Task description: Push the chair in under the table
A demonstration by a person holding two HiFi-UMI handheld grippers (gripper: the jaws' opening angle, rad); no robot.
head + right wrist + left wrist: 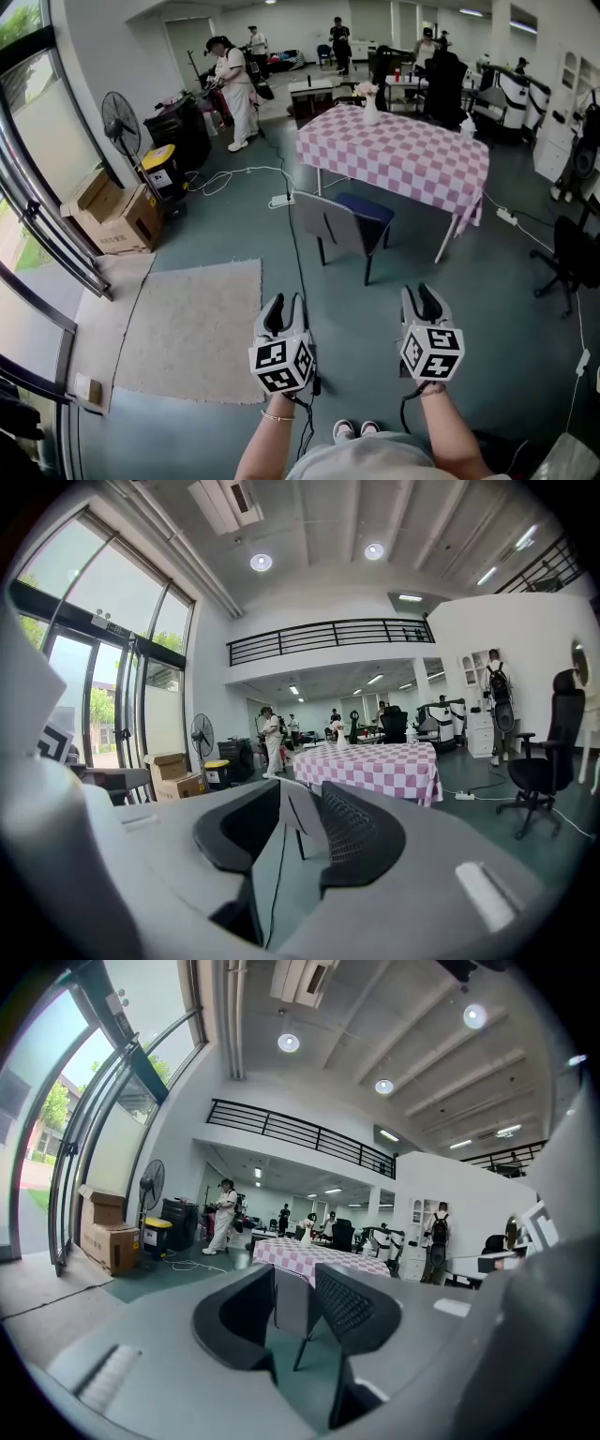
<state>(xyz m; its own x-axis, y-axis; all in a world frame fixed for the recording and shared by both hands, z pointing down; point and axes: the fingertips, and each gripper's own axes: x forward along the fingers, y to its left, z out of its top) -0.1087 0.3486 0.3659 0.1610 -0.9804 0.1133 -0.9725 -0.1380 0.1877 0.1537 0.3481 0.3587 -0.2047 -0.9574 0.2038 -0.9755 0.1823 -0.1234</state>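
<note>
To the left of the left gripper [284, 317] lie a pale rug [192, 328] on the floor and, further off by the window, cardboard boxes [117, 216]. The left gripper itself is held out low in front of the person, its jaws standing partly apart with nothing between the pads. In the left gripper view only the distant chair [292, 1302] shows through the gap, untouched. The right gripper [424, 305] hangs just beside it at about the same height, its jaws likewise parted and empty. The right gripper view shows the same chair [302, 816] framed in its gap, far off. The chair [342, 228], grey-backed with a blue seat, stands well ahead of both grippers, its back turned toward them. Its seat reaches partly under the near edge of the table [394, 155], whose pink checked cloth carries a small vase [371, 111] at the far side.
</note>
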